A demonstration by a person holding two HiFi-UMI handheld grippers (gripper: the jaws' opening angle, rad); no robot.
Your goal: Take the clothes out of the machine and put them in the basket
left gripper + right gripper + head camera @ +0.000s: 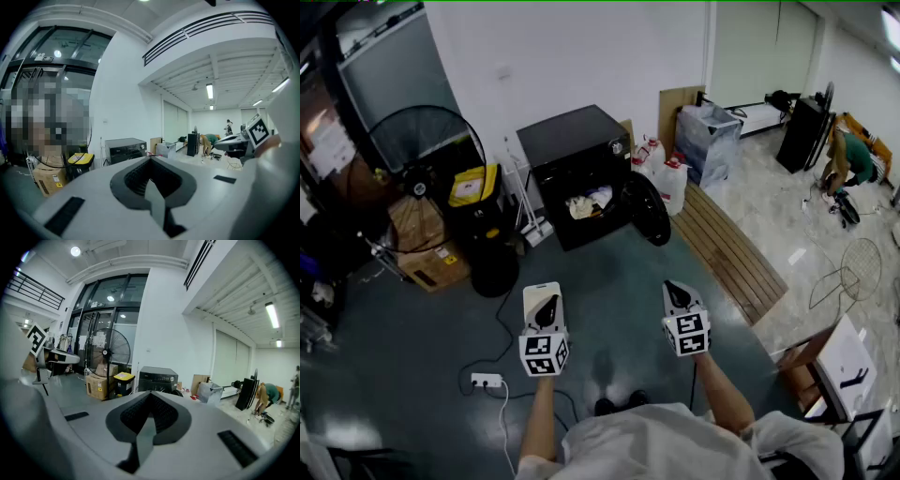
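Workshop: clothes (586,204), probably, seen from head view only; left gripper (548,306), right gripper (678,296) clenched.

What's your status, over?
Left tool and right tool shut, empty. Machine door open, clothes inside. Power strip on floor, left.

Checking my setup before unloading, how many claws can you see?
2: the left claw and the right claw, side by side above the grey floor, short of the open machine; both shut, empty.
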